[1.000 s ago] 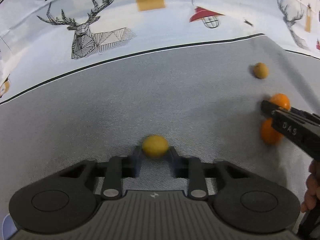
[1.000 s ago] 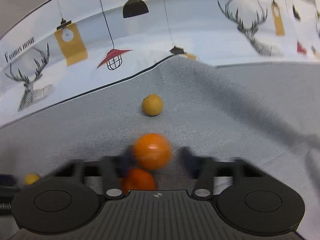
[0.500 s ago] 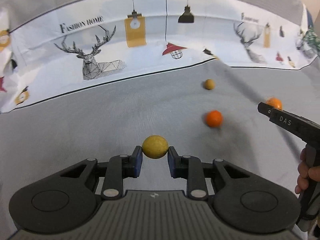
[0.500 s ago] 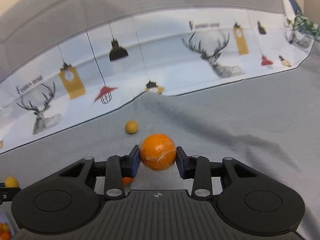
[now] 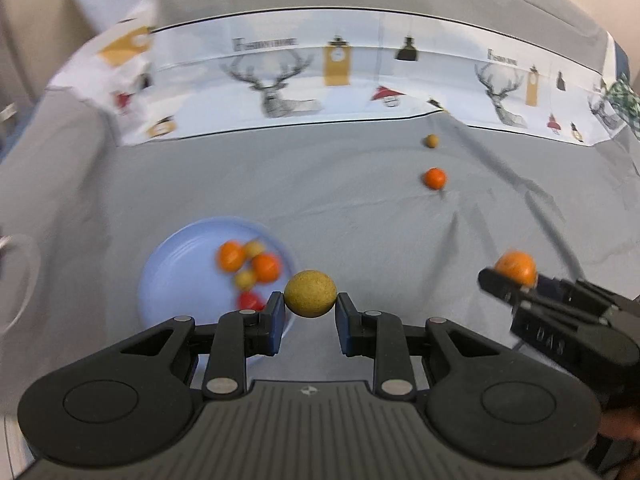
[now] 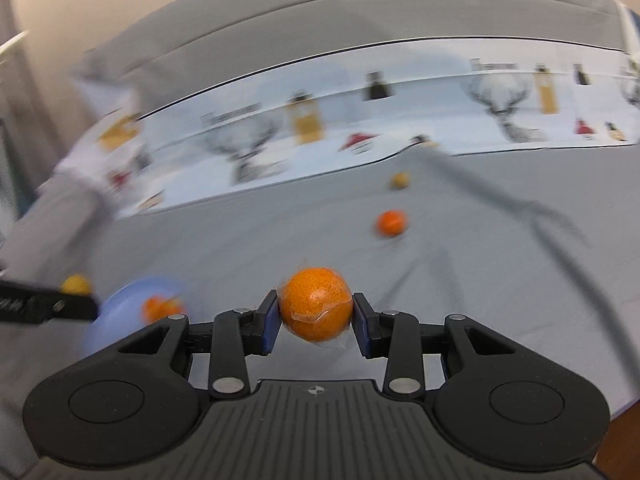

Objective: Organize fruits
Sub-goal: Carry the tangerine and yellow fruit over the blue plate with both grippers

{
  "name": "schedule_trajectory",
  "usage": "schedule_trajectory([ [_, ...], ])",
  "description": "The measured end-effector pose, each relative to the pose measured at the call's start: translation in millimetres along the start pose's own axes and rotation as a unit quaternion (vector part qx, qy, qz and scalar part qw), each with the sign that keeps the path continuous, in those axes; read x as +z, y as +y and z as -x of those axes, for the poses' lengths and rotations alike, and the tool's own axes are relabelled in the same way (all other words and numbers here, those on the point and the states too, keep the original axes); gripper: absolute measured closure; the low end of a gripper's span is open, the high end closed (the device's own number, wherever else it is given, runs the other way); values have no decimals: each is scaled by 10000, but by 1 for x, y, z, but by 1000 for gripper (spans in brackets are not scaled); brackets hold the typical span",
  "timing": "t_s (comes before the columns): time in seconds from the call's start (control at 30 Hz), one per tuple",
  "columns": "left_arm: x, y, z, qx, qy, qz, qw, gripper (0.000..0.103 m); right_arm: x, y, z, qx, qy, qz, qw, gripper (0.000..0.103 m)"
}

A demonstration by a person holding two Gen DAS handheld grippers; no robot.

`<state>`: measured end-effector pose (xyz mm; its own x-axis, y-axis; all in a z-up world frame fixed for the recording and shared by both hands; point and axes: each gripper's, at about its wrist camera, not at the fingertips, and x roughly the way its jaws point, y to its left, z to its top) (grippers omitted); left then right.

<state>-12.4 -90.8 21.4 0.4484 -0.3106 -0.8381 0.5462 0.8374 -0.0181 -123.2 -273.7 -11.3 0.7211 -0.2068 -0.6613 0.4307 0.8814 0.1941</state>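
Observation:
My left gripper (image 5: 310,312) is shut on a yellow fruit (image 5: 310,293) and holds it above the grey cloth, just right of a light blue plate (image 5: 176,264) that holds several orange, yellow and red fruits. My right gripper (image 6: 316,320) is shut on a plastic-wrapped orange (image 6: 316,304), lifted off the cloth; it also shows at the right of the left wrist view (image 5: 514,266). The plate (image 6: 120,300) shows blurred at lower left of the right wrist view, with the left gripper's yellow fruit (image 6: 75,284) beside it.
A loose orange (image 5: 434,178) and a small tan-yellow fruit (image 5: 431,141) lie on the grey cloth at the far right; both show in the right wrist view too, the orange (image 6: 392,223) and the tan-yellow fruit (image 6: 400,180). A printed deer cloth (image 5: 280,92) runs along the back.
Both grippers have lifted with their fruits and pulled back and to the left. The blue plate has come into view below the left gripper. Both views are motion blurred.

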Motion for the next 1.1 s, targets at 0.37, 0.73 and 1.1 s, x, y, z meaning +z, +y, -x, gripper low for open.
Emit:
schedule_trajectory([
  [0.37,-80,63,81,523,-334,667,9958,73,-51,109,74,1005,-10,1161,9881,64],
  [0.73,-115,68,110,481,-506,930,9932,73,-73,126,128,942,-430,1604,9816,64],
  [1.1,-119,64,122,484,-707,860,9926,73,-77,130,136,897,-563,1698,9798,64],
])
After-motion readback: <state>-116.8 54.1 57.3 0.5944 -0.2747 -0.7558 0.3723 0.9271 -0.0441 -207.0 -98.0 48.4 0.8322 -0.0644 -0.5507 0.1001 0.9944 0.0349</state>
